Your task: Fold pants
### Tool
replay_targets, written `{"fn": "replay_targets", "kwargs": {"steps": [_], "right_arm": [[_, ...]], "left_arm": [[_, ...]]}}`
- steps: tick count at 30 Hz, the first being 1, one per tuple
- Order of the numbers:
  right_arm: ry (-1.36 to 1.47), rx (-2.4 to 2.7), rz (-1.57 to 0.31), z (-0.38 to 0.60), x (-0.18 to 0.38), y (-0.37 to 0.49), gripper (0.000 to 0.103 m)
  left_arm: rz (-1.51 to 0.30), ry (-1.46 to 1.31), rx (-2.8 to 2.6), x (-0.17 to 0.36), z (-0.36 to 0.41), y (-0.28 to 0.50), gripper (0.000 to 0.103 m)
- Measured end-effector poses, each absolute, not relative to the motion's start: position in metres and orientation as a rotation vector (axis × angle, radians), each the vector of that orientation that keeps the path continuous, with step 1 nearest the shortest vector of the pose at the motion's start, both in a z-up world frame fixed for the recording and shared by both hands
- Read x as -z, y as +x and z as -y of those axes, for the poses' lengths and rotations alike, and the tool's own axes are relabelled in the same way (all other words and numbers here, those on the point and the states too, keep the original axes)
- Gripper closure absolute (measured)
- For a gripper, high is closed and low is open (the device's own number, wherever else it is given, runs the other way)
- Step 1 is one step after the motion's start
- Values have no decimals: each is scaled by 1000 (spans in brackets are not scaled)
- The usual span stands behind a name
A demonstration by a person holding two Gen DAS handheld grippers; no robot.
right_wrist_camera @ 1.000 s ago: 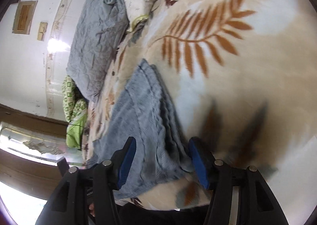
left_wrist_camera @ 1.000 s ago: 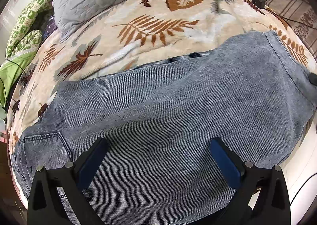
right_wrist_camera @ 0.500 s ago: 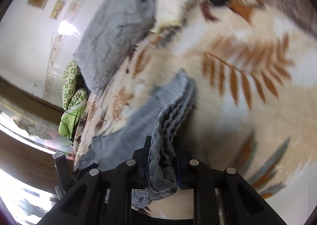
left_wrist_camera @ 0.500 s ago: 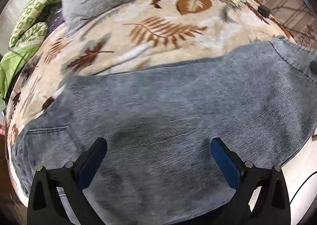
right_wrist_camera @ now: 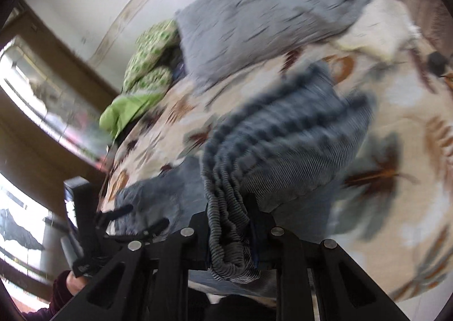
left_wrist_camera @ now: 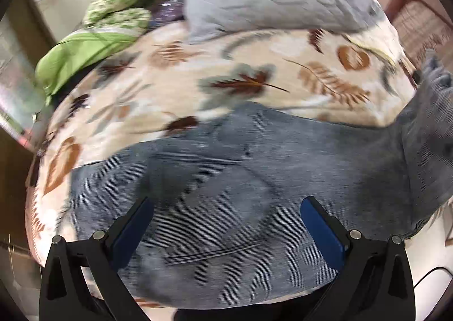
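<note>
Pants (left_wrist_camera: 254,185): blue-grey corduroy, spread across bed (left_wrist_camera: 175,89) over leaf-print blanket, long axis left-right in left wrist view.
Right gripper (right_wrist_camera: 230,224): jaws clamped on bunched end of pants, that end raised off blanket.
Left gripper (left_wrist_camera: 226,224): jaws wide, nothing between, above middle of pants.
Judgement: right hand nearer; fold runs along long axis toward far end.

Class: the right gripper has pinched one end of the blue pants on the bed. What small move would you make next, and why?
Probably carry the pinched end across toward the other end of the pants. The right gripper is shut on the bunched hem, already lifted off the leaf-print blanket, while the left gripper hovers open above the flat cloth, holding nothing.
</note>
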State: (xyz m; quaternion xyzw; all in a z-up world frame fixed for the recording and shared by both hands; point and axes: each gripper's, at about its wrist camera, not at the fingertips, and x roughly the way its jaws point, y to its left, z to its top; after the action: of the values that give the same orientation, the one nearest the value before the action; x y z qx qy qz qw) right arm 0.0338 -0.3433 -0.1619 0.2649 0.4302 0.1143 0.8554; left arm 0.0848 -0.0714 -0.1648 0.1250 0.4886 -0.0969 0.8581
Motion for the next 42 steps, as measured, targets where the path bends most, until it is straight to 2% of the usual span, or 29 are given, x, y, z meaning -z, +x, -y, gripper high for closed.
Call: {"fn": "replay_targets", "kwargs": {"steps": [3,5,6,7,11,15,18,20,24,30,34,39,42], "right_arm": [[576,-288,-997,303,190,52,76],[591,-329,-1047,283,212,62,66],[603,-339,-1066,275,222,66,50],[617,-340,-1094,266,232,67,42],[606,-387,-1105,252,240,59,42],[648,-346,-956,292,217,36,42],[645,-217,-916,326,215,24,43],[657,-162,-943,340,227,22,46],[630,-83,-1057,356,266,19,69],[536,-107,-998,354,237,28,70],[501,-122,-976,342,226,64,70],[430,-113,-1089,318,258,112,69],[397,-98,-1067,314,251,117,68]], "left_arm": [[-1002,238,159,160,41,83,0],[-1002,226,137,160,23,83,0],[-1005,223,131,161,19,83,0],[-1010,223,129,163,14,82,0],[-1016,219,138,166,10,80,0],[-1000,226,217,165,38,72,0],[-985,282,287,171,74,63,0],[-985,316,330,180,100,58,0],[-1050,492,309,224,137,56,0],[-1033,442,304,217,126,54,0],[-993,432,281,206,120,54,0],[-1002,468,251,217,120,63,0],[-1032,454,247,225,116,66,0]]}}
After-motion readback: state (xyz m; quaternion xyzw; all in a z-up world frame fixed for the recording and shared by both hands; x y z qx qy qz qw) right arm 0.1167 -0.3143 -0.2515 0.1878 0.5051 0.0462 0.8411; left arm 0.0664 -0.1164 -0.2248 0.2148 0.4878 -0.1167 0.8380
